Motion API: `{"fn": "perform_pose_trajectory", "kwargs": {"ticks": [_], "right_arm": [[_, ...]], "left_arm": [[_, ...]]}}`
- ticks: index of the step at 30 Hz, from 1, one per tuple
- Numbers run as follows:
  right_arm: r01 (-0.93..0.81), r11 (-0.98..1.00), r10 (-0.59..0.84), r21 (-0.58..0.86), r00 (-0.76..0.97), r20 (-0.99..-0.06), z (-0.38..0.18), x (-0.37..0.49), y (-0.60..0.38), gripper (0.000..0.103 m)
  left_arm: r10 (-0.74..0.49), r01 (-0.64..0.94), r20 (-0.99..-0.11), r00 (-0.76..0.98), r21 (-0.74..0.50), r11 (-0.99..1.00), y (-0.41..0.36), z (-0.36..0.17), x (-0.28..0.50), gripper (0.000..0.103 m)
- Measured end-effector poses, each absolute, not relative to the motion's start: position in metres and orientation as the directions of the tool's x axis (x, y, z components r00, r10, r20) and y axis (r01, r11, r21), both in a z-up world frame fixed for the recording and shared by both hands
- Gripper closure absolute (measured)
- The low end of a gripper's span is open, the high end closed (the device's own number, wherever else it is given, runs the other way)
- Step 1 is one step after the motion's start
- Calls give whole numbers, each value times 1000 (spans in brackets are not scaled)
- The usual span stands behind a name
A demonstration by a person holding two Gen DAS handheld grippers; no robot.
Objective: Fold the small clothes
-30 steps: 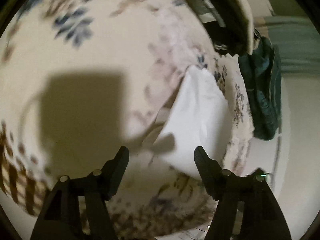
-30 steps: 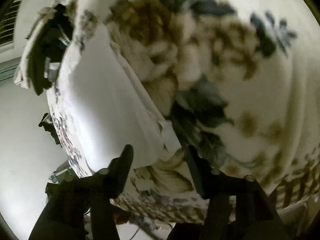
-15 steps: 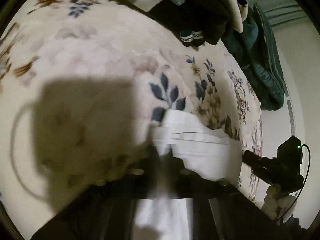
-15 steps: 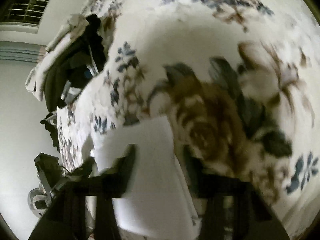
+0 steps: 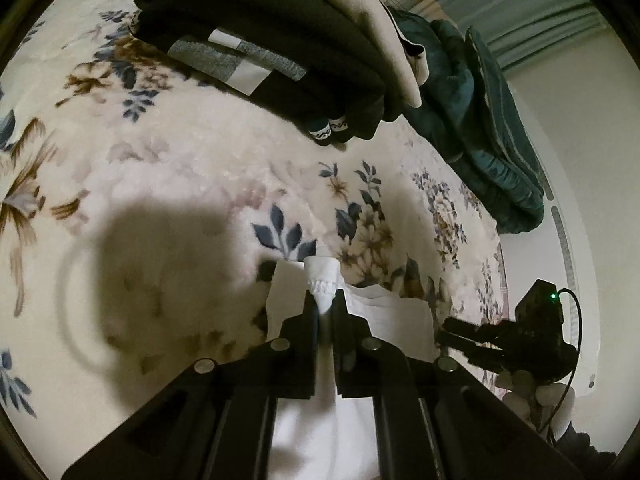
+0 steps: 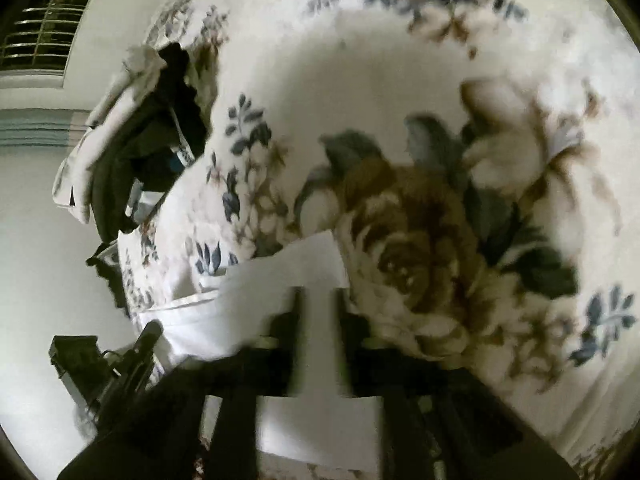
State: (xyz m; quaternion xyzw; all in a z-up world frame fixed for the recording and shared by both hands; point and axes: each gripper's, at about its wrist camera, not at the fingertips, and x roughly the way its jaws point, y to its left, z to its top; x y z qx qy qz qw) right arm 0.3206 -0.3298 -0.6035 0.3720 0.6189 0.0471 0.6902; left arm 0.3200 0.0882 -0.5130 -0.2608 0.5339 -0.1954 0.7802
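1. The left gripper [image 5: 325, 305] is pinched on a bunched edge of the white garment [image 5: 394, 312], which lies on the floral blanket [image 5: 192, 168] of the bed.
2. The right gripper [image 6: 320, 300] is blurred; its jaws have just been opening, standing apart with the white garment [image 6: 288, 272] between them.
3. A stack of dark folded clothes [image 5: 256, 44] rests farther up the blanket, beside a teal quilt [image 5: 492, 148].

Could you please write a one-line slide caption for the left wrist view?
Left tool pinches a white garment's bunched edge on the floral blanket, folded dark clothes stacked behind.
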Motion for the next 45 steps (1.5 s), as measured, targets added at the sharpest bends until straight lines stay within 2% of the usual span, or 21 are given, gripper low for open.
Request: {"fn": "perform_pose_trajectory", "kwargs": {"ticks": [2, 3, 4, 10, 13, 20, 21, 23, 24, 26, 27, 28, 33, 36, 41, 43, 44, 45], "right_arm": [[388, 722, 531, 573, 221, -818, -611, 325, -325, 52], [382, 728, 524, 570, 228, -821, -612, 326, -323, 66], [375, 738, 507, 561, 240, -828, -611, 327, -321, 101], [364, 774, 396, 517, 359, -845, -578, 317, -324, 101], [365, 782, 374, 505, 373, -849, -569, 320, -324, 101], [411, 799, 337, 438, 296, -894, -608, 346, -323, 101], [415, 801, 341, 431, 277, -899, -614, 348, -323, 101], [426, 785, 383, 450, 238, -893, -623, 349, -324, 101], [438, 772, 401, 461, 226, -888, -624, 347, -328, 97], [450, 754, 428, 478, 216, -878, -621, 337, -333, 84], [457, 743, 439, 489, 218, -871, -618, 329, -337, 65], [465, 732, 448, 498, 222, -866, -614, 317, -343, 53], [487, 652, 568, 581, 193, -800, -610, 258, -349, 51], [488, 628, 622, 606, 153, -768, -615, 223, -339, 46], [499, 617, 657, 608, 97, -747, -638, 187, -322, 46], [511, 587, 681, 627, 107, -725, -646, 181, -319, 47], [510, 579, 684, 636, 120, -720, -647, 179, -317, 53], [508, 603, 657, 615, 120, -744, -647, 178, -316, 80]], "left_arm": [[-586, 28, -729, 353, -618, 786, 88, -513, 321, 99], [-585, 29, -730, 354, -617, 787, 88, -513, 322, 99], [-585, 30, -729, 354, -617, 786, 88, -513, 323, 99], [-602, 45, -708, 369, -634, 772, 86, -503, 331, 99], [-588, 46, -729, 352, -613, 788, 81, -508, 342, 99], [-565, -4, -800, 200, -577, 816, 73, -573, 377, 98], [-577, -12, -799, 168, -587, 809, 74, -579, 378, 94], [-582, -27, -796, 167, -593, 804, 82, -577, 374, 92], [-584, -35, -793, 175, -598, 801, 88, -572, 371, 80], [-580, -72, -791, 195, -601, 796, 104, -562, 360, 64], [-600, -95, -770, 217, -629, 772, 115, -556, 349, 63], [-614, -115, -755, 230, -647, 753, 123, -553, 339, 64], [-650, -199, -728, 217, -685, 701, 145, -550, 263, 64], [-704, -304, -681, 199, -726, 617, 150, -568, 224, 64], [-737, -345, -625, 257, -772, 534, 139, -578, 203, 66], [-724, -324, -633, 275, -770, 550, 136, -573, 205, 92], [-720, -324, -637, 275, -767, 555, 134, -572, 206, 97], [-708, -318, -650, 277, -757, 570, 133, -571, 208, 97]]}}
